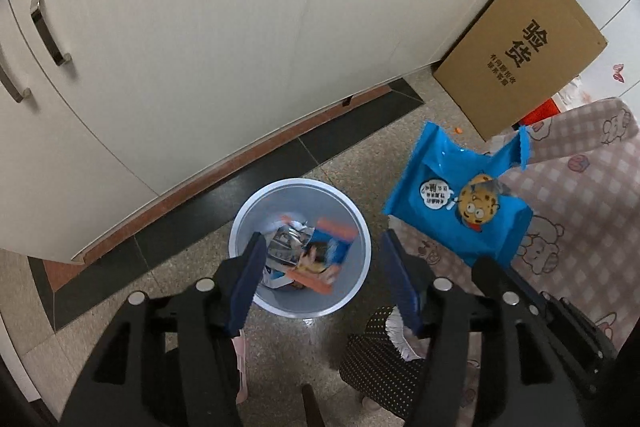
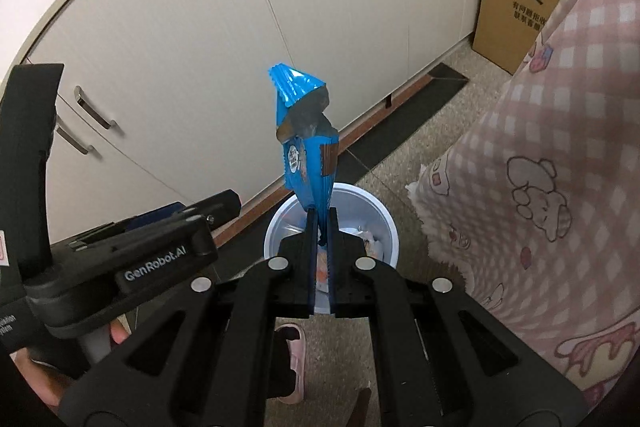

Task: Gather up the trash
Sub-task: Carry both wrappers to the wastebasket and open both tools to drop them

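A round pale blue bin (image 1: pixel 352 291) stands on the floor by the cabinets and holds several wrappers. My left gripper (image 1: pixel 322 241) is open and empty above the bin. My right gripper (image 2: pixel 320 217) is shut on a blue cookie wrapper (image 2: pixel 306 131), which sticks up above the bin (image 2: pixel 380 219). In the left wrist view the wrapper (image 1: pixel 460 199) hangs to the right of the bin, held at its lower edge by the right gripper's fingers (image 1: pixel 492 275).
White cabinets (image 1: pixel 200 47) run behind the bin. A cardboard box (image 1: pixel 520 47) leans at the right. A pink checked blanket (image 2: pixel 552 167) lies to the right. A dotted black stool (image 1: pixel 380 359) and a pink slipper (image 2: pixel 296 359) are near the bin.
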Motion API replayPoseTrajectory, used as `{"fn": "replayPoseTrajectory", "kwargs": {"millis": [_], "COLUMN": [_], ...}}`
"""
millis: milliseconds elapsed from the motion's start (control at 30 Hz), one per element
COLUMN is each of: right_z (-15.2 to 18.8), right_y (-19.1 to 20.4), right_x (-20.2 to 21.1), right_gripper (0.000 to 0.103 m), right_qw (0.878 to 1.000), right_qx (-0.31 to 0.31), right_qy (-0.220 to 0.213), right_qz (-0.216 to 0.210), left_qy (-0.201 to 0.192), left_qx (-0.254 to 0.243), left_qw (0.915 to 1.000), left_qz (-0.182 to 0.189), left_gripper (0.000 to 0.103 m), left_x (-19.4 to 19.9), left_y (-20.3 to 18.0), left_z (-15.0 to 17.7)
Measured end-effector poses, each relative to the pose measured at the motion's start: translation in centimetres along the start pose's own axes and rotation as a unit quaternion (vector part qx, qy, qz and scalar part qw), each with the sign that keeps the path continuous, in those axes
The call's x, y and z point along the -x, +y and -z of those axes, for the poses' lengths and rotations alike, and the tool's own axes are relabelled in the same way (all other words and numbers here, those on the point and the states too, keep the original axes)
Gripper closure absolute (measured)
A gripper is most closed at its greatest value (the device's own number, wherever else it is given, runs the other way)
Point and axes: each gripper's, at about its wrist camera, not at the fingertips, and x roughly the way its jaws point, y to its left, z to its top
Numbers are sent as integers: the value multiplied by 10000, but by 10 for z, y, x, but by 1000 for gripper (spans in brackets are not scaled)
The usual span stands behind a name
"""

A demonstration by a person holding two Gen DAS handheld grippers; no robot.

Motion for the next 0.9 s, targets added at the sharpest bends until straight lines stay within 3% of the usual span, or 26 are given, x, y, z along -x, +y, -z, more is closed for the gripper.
{"fn": "replayPoseTrajectory", "kwargs": {"millis": [700,800,900], "right_z": [-2,-3,-1], "right_y": [10,6,4], "right_x": [-22,-32,-33], "right_gripper": [98,91,68], "right_qw": [9996,9988,9989], "right_qx": [-70,-270,-313], "right_qy": [130,253,247], "right_qz": [-241,-321,-254], "left_qy": [-150,-142,-131], "left_qx": [453,486,494], "left_qw": [9986,9984,9983], "left_qz": [-209,-253,-279], "left_gripper": [39,39,39], "left_x": [4,4,4], "left_y": [18,22,25], "left_z": [-11,-11,-12]}}
